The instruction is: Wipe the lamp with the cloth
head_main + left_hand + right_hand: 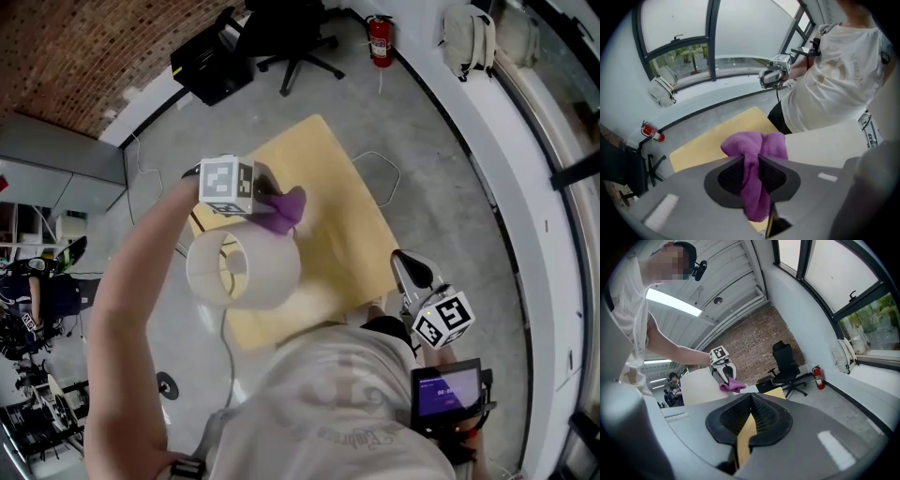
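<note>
- Head view: the lamp (246,272), a white drum shade with its open top rim facing the camera, stands at centre-left on the yellow table (337,202). I judge that its long axis is upright.
- The left gripper (263,196) sits just above the shade in the frame and points steeply down. The purple cloth (282,209) bunched at its tip meets the shade's upper right edge. Whether cloth and shade press together I cannot tell.
- The right gripper (410,269) hangs at lower right, well apart from the lamp, so the left hand is plainly the nearer.
- A thin cable runs down from the shade. A fire extinguisher (380,39) and an office chair (295,42) stand far off at the top. Nothing blocks the shade.
- Left gripper view: the jaws are clamped on the cloth (755,146), which bulges above the tips and hangs below them.
- The shade's white wall (825,150) lies just right of the jaws, with the table (715,138) behind. A wipe would, I judge, run rightward and down along that wall.
- The other gripper (769,78) shows at upper centre, beside the person's shirt.
- Right gripper view: the pads meet at their tips with nothing held. Only a sliver of table shows in the gap.
- The left gripper (723,374), cloth (732,386) and shade (699,386) sit left of centre. The chair (787,363) and extinguisher (818,377) stand to the right.
</note>
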Tool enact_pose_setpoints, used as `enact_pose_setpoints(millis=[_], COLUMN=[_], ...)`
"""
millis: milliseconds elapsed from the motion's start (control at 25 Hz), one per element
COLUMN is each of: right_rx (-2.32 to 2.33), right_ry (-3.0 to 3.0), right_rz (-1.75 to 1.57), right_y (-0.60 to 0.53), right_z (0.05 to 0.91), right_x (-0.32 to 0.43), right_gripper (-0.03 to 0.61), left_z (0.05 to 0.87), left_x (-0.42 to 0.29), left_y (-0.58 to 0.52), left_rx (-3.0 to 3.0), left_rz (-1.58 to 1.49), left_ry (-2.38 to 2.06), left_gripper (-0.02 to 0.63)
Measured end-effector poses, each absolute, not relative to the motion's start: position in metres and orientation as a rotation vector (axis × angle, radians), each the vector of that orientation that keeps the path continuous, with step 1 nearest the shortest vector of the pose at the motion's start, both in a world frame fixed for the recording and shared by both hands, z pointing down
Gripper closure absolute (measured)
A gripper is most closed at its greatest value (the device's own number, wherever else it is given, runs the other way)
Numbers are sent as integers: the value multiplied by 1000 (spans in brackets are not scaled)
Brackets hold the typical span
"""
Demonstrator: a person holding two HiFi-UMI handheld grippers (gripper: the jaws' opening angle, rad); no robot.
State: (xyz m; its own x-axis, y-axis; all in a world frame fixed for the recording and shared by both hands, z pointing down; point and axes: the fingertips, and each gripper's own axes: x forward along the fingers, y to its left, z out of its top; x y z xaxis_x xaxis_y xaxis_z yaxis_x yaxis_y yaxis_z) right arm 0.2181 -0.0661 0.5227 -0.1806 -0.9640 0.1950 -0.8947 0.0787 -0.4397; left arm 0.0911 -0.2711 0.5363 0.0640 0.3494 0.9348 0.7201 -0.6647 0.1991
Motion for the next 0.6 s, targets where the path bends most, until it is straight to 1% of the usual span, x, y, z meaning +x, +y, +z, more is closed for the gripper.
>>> enact_pose_setpoints(millis=[160, 360, 600], right_rx=[-1880, -1771, -1671], right_ry=[2204, 2269, 2328], right_rz=[-697, -682, -677], right_y=[-71, -88, -109], right_z=[519, 521, 521], right_x=[207, 221, 212], right_gripper=[565, 565, 565], left_z=[488, 434, 380], left_x=[83, 85, 70], left_y=[-272, -260, -219], left_rx=[-2140, -2131, -2097], left_rz=[-1518, -1518, -1505], left_ry=[-1017, -1025, -1149], left_gripper=[535, 535, 535])
